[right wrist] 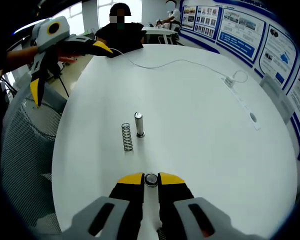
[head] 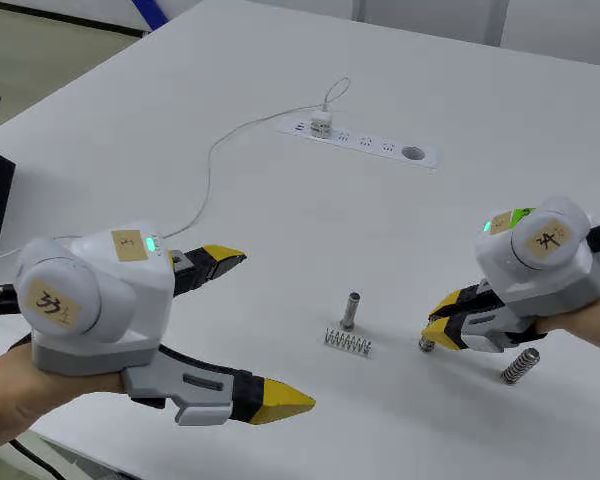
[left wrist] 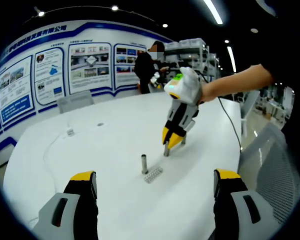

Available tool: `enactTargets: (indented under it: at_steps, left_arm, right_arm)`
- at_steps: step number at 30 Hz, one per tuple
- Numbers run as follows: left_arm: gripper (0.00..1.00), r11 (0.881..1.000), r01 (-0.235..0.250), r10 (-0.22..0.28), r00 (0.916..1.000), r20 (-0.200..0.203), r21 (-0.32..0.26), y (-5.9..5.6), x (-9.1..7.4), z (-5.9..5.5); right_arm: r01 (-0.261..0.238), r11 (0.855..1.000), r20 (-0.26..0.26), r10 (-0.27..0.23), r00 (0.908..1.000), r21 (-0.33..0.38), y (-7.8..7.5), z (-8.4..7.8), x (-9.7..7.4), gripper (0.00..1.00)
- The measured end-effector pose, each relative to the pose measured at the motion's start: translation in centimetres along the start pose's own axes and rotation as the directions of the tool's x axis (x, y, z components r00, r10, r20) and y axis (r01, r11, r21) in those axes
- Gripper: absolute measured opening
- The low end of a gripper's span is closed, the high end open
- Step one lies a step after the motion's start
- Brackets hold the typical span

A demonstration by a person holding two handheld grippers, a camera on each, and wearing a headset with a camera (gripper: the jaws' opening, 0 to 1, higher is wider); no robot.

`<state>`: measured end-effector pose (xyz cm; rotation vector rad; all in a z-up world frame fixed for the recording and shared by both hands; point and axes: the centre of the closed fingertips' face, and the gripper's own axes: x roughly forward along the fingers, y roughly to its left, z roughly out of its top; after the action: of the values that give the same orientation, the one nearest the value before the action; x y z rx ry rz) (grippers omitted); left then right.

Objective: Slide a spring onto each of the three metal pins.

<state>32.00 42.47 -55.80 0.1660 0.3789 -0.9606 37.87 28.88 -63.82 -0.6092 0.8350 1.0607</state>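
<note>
Nearest the headset, the left gripper (head: 276,328) hangs low over the near edge of the white table (head: 280,200), its yellow-tipped jaws spread wide and holding nothing. Ahead of it a bare pin (head: 350,310) stands upright, with a loose spring (head: 347,342) lying flat just beside its foot. To the right, the right gripper (head: 432,335) has its jaws pressed together on the head of a gripped pin (right wrist: 150,180), which stands on the table under the tips; whether that pin carries a spring cannot be made out. Just beyond that gripper a third pin (head: 520,365) lies tilted on the table with coils around its shaft, so one pin looks done. By that reading the task is roughly a third along, and the step in hand is the second pin, which the right gripper is either steadying or about to lift. The next move likely falls to the left gripper: reach forward, close lightly across the loose spring without crushing its coils, turn it end-on, and line its bore up with a pin top before sliding it down. Pinched off centre, the spring could roll or flick away.
</note>
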Motion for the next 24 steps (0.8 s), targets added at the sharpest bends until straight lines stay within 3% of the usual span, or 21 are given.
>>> enactTargets:
  at_steps: [5,9,15,18,24]
  left_arm:
    - [0.98,1.000,-0.001,0.001,0.9999,-0.010,0.012,0.0,-0.1,0.1]
    - [0.98,1.000,-0.007,0.007,0.9999,0.011,-0.007,-0.2,-0.2,0.6]
    - [0.98,1.000,0.005,-0.005,1.0000,-0.006,0.007,-0.8,-0.3,0.5]
    - [0.98,0.999,-0.010,0.011,0.9984,0.055,-0.033,-0.5,-0.5,1.7]
    - [0.97,0.999,-0.014,0.015,0.9981,0.059,-0.029,-0.4,-0.8,2.2]
  right_arm:
    - [-0.003,1.000,-0.017,0.003,0.9999,-0.010,0.3,-0.3,0.3,0.11]
    - [-0.002,1.000,-0.017,0.002,0.9998,0.002,0.3,-0.3,0.2,0.11]
    - [0.008,1.000,-0.021,-0.008,0.9997,0.003,0.1,-0.6,0.1,0.11]
    - [0.008,1.000,-0.014,-0.008,0.9999,0.004,0.2,-0.6,0.0,0.13]
    - [0.029,1.000,0.017,-0.029,0.9994,-0.001,0.1,0.1,-0.9,0.15]
